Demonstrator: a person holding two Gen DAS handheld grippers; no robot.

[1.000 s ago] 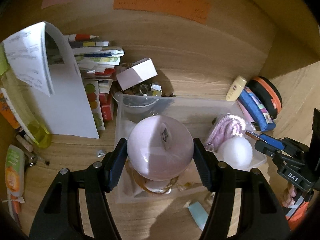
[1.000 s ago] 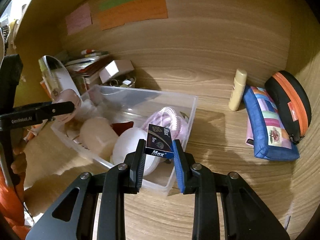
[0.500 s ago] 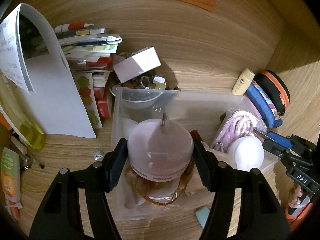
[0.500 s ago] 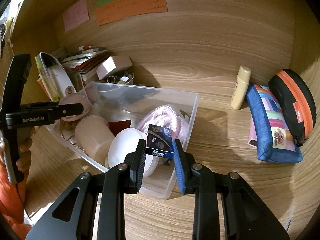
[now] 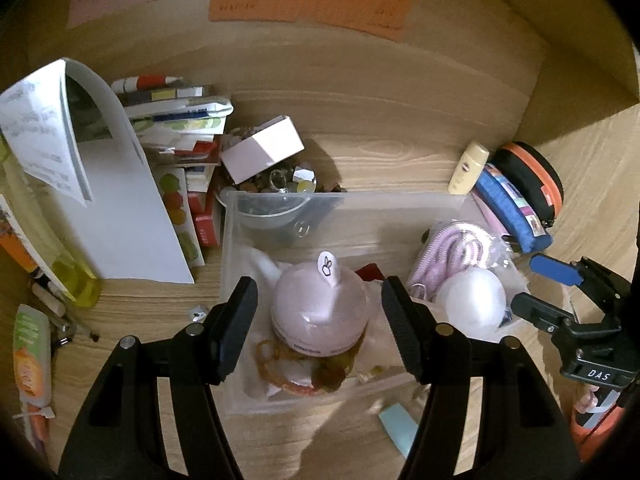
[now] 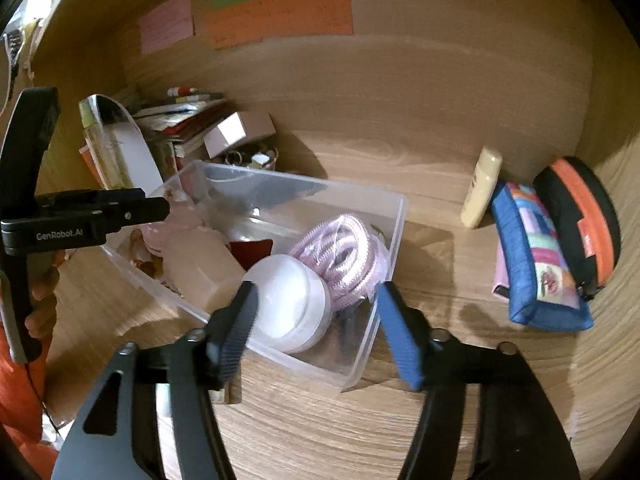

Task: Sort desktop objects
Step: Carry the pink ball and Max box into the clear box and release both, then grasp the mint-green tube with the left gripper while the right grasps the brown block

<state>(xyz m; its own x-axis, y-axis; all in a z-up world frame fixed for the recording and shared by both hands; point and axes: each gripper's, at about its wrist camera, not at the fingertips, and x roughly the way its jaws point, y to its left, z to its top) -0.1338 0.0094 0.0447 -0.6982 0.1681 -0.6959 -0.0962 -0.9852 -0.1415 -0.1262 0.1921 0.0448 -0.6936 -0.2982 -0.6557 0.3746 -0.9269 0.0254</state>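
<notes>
A clear plastic bin (image 5: 304, 208) (image 6: 384, 216) stands on the wooden desk. In it lie a pink round container (image 5: 320, 308), a white round jar (image 5: 470, 302) (image 6: 288, 300), a coiled pink cable (image 5: 456, 248) (image 6: 340, 252) and a red item (image 6: 250, 250). My left gripper (image 5: 316, 326) is open, its jaws on either side of the pink container without touching it. My right gripper (image 6: 314, 324) is open and empty over the bin's near corner, above the white jar. The small black box it held is not in sight.
Left of the bin are papers and booklets (image 5: 120, 184), a pink box (image 5: 262, 152) over a bowl of trinkets, a yellow bottle (image 5: 76, 280) and tubes. Right of it are a cream tube (image 6: 480, 192), a blue pouch (image 6: 536, 256) and a black-orange case (image 6: 580, 220). Sticky notes (image 6: 280, 16) hang on the back wall.
My left gripper has opened and let the pink container down into the bin. My right gripper has opened and no longer holds the small black box.
</notes>
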